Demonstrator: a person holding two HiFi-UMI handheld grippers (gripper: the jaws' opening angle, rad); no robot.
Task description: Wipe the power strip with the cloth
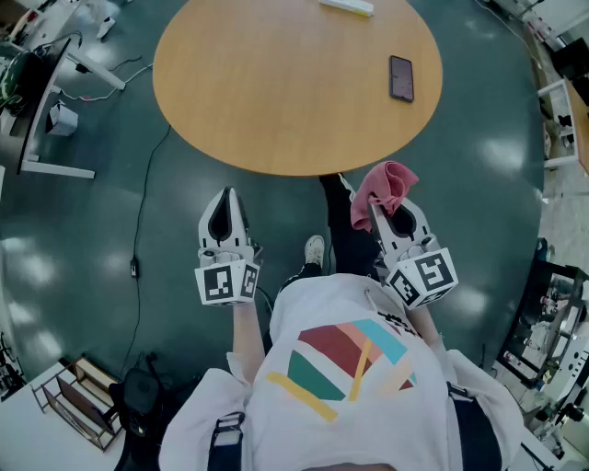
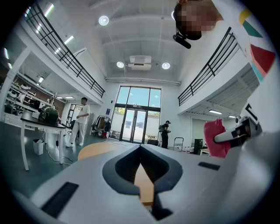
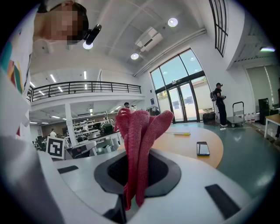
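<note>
A: Holding the cloth (image 1: 388, 184) ready, aren't we? The right gripper (image 1: 390, 212) has its fingers clamped on it, just short of the bench (image 1: 276, 101)

B: Yes, and our left gripper (image 1: 224, 195) is empty, fingers together. We haven't begun wiping: what we take for the power strip (image 1: 348, 5) lies at the bench's far edge, beyond the phone (image 1: 401, 77). Next we'd reach across and press the cloth onto it

ribbed red cloth (image 3: 138, 144), smooth matt wood tabletop (image 1: 276, 83), glossy green floor (image 1: 92, 239)
</note>
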